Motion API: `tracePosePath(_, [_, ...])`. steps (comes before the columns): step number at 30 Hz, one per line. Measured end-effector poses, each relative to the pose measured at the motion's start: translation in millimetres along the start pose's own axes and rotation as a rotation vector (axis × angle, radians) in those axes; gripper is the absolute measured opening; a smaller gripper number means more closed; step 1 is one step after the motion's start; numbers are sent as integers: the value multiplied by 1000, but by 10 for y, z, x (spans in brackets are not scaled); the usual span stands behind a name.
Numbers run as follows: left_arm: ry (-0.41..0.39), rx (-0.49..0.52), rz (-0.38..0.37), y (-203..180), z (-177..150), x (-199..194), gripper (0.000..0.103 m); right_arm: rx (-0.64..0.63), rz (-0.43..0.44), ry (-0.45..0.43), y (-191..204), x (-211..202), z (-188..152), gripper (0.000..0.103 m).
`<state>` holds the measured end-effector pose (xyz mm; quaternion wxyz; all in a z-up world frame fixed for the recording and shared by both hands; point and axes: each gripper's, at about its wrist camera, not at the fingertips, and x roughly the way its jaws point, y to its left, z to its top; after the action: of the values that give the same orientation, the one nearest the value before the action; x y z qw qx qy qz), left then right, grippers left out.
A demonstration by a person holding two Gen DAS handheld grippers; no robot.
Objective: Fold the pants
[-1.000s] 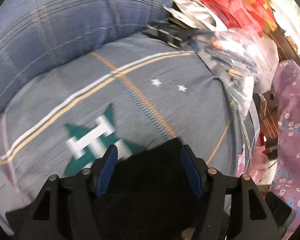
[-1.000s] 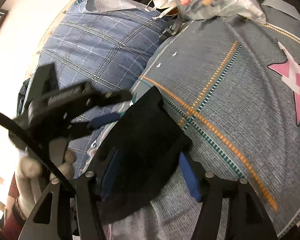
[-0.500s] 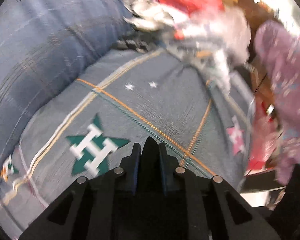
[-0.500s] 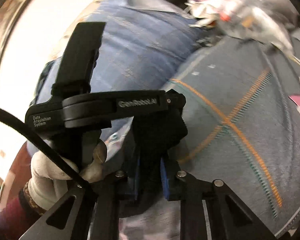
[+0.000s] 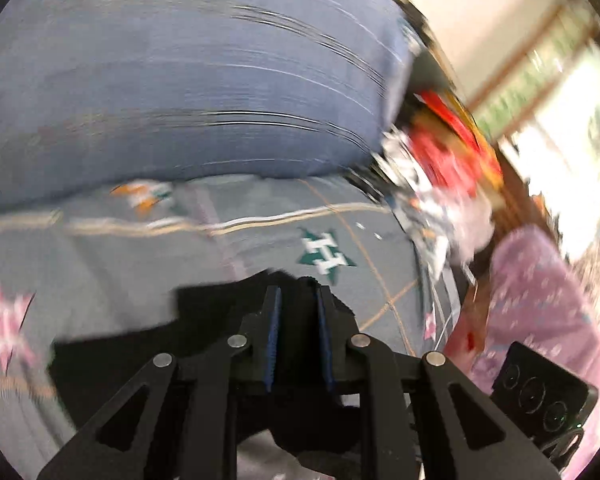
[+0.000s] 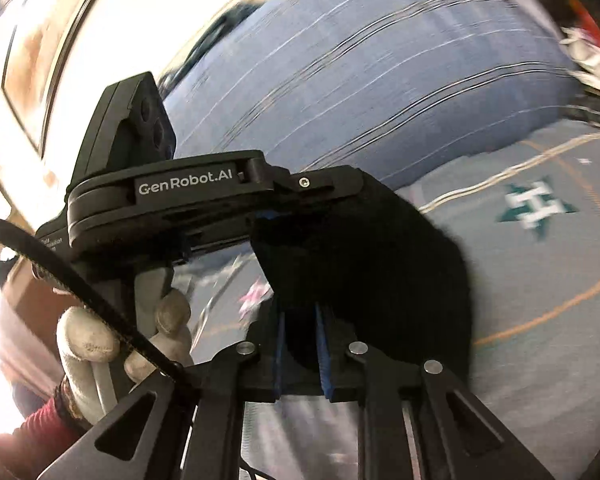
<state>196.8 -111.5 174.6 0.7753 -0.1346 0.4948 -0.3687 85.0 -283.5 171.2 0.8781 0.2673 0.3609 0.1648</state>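
Note:
The black pants [image 5: 132, 344] hang lifted off the grey star-patterned quilt [image 5: 100, 264]. In the left wrist view my left gripper [image 5: 296, 294] is shut on a bunched fold of the black cloth. In the right wrist view the right gripper [image 6: 300, 314] has pants [image 6: 380, 264] fabric between its blue pads, and its jaws are still closing on it. The left gripper [image 6: 340, 194] shows there too, held sideways by a white-gloved hand [image 6: 88, 344] and pinching the same upper edge. Both views are motion-blurred.
A big blue plaid pillow or duvet [image 5: 180, 80] lies beyond the quilt. A heap of red packets and plastic bags [image 5: 444, 168] sits at the right, with a purple floral cloth [image 5: 540, 304] below it. A green star print [image 6: 536, 210] marks the quilt.
Both grippers went from open around the black cloth to closed on it. Both have risen and swung across the bed with the pants, and the wrists have rolled.

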Motion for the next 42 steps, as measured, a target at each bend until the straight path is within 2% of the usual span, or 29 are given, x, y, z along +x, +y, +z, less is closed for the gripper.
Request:
tracePosePath(3, [-33,-120,-15,480,-132,-189,17,-44,15,70,267,364,-66,15])
tracePosePath(8, [-62,-284,-35,1176,-359,-292,17,-104,-13,171,480,916,-215,14])
tracePosePath(12, [-82,-345,-52,1476,-478,-328,17,-134,-36,231,573,1259,-307,14])
tracePosePath(15, [-94,-390,-63,1660,-549,-314,17,-172,-51,256,608,1384,-361,14])
tracePosePath(18, [-100,-453,-104,1848,-610,-281,20,-222,-53,275,684,1439,-422,15])
tracePosePath(22, [-119,-499,-113,2017,-671,-368,22,-294,-29,303,760,1446,-505,24])
tracePosePath(25, [-149,-528,-114,2118,-704,-515,24,-301,7,309,797,1416,-562,35])
tracePosePath(29, [-196,-577,-108,2210,-830,-743,29,-314,26,318,829,1438,-604,45])
tracePosePath(31, [-210,-585,-107,2217,-868,-828,33,-317,50,331,850,1434,-616,54])
tracePosePath(34, [-219,-566,-83,2130,-923,-937,36,-299,118,379,873,1367,-574,55])
tracePosePath(35, [-221,-535,-66,2051,-942,-976,37,-268,165,384,851,1283,-518,55])
tracePosePath(37, [-220,-483,-46,1934,-962,-994,37,-214,188,327,757,1063,-368,55])
tracePosePath(38, [-213,-439,-34,1828,-962,-974,37,-182,183,297,680,968,-266,53])
tracePosePath(40, [-190,-380,-36,1679,-945,-878,37,-101,141,242,475,821,-25,42])
tracePosePath(42, [-166,-351,-39,1578,-925,-771,37,-36,58,203,270,778,213,32])
